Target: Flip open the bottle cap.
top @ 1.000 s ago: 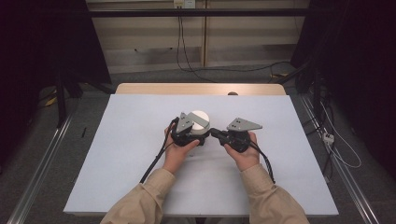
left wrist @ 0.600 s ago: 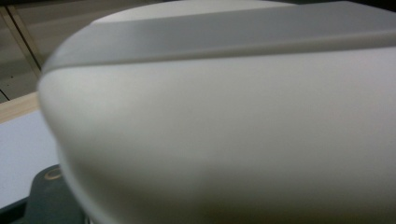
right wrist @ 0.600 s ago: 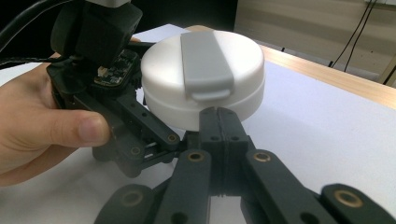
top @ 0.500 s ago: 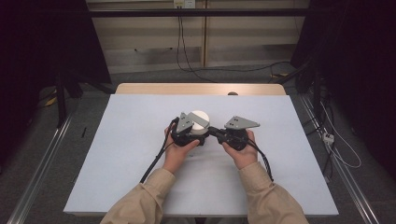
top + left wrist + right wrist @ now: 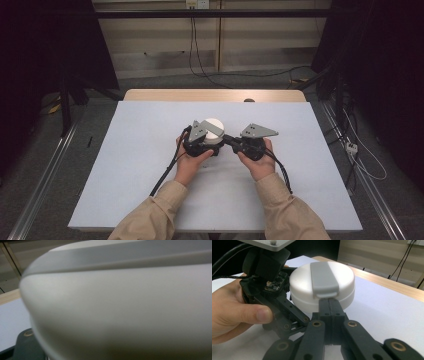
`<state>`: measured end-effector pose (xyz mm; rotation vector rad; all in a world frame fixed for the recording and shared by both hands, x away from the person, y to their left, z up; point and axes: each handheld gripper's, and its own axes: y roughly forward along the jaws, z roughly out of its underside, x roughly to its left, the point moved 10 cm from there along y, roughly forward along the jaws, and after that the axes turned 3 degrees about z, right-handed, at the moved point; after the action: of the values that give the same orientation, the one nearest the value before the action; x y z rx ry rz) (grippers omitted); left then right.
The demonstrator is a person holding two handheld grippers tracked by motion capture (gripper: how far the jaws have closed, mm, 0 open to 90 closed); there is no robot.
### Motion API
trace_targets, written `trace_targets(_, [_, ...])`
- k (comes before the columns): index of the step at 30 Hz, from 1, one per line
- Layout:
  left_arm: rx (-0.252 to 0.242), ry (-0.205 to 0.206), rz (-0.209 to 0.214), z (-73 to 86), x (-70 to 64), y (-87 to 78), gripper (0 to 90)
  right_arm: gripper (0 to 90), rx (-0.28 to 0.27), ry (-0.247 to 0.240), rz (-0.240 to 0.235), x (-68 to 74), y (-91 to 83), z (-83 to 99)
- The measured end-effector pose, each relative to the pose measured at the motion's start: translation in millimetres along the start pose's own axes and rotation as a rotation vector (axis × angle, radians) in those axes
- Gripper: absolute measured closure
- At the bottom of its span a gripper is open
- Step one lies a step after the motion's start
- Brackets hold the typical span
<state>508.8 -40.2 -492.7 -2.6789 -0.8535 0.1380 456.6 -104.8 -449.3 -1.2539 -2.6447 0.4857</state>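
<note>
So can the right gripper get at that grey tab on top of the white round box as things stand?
Probably yes. The right gripper, jaws shut together, sits right at the front edge of the grey tab, with nothing between. The left gripper stands against the white round box on the other side, off the tab.

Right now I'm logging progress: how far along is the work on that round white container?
Done: the left gripper is set against the round white container on the table. In hand: the right gripper, jaws together, sits just under the grey latch tab. Left: the lid looks still closed, so opening remains.
</note>
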Motion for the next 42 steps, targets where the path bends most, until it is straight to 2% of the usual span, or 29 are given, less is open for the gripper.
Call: trace_targets(42, [0.001,0.002,-0.001,0.6,-0.2,0.6,18.5,90.0,-0.052,-0.003,-0.009,1.9,2.3,-23.4])
